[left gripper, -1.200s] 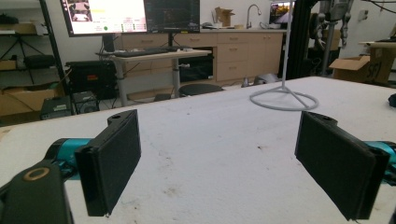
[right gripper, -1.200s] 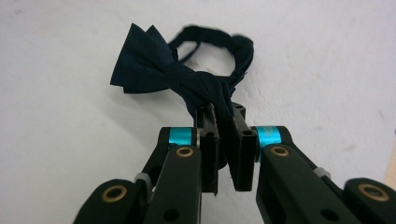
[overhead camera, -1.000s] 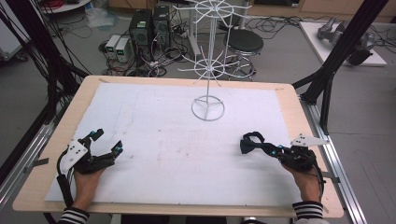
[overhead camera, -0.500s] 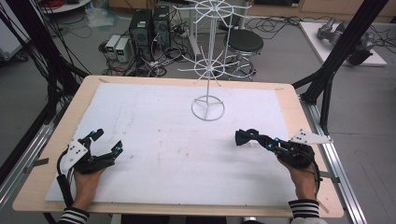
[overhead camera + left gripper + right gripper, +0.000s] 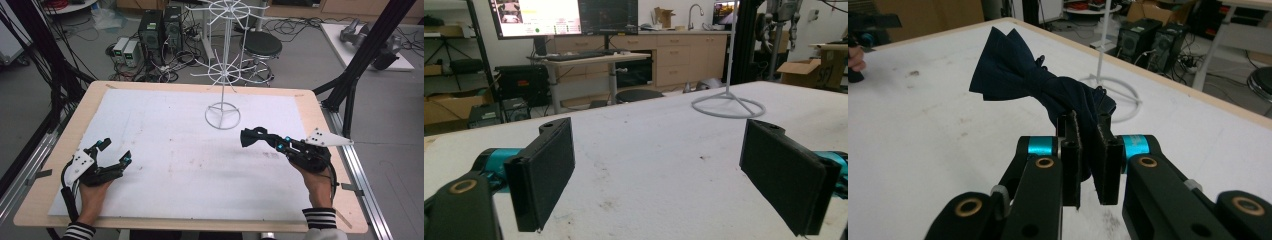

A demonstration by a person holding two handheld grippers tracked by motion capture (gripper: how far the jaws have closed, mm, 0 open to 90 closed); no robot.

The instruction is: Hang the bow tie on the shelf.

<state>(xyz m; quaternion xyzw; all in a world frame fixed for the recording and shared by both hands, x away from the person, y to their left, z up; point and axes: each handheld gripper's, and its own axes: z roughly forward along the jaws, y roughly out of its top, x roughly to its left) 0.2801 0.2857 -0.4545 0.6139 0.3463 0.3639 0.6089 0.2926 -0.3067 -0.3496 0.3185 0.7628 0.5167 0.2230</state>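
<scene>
The right gripper has risen off the table toward the wire stand — pinching a navy bow tie. The left gripper rests spread, empty.

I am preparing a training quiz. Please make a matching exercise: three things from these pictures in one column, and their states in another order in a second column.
Things:
1. right gripper
2. left gripper
3. white wire stand

States:
A. upright at the far side of the table
B. jaws apart, nothing between them
C. shut on the dark blue bow tie

Pairs: 1-C, 2-B, 3-A
</scene>
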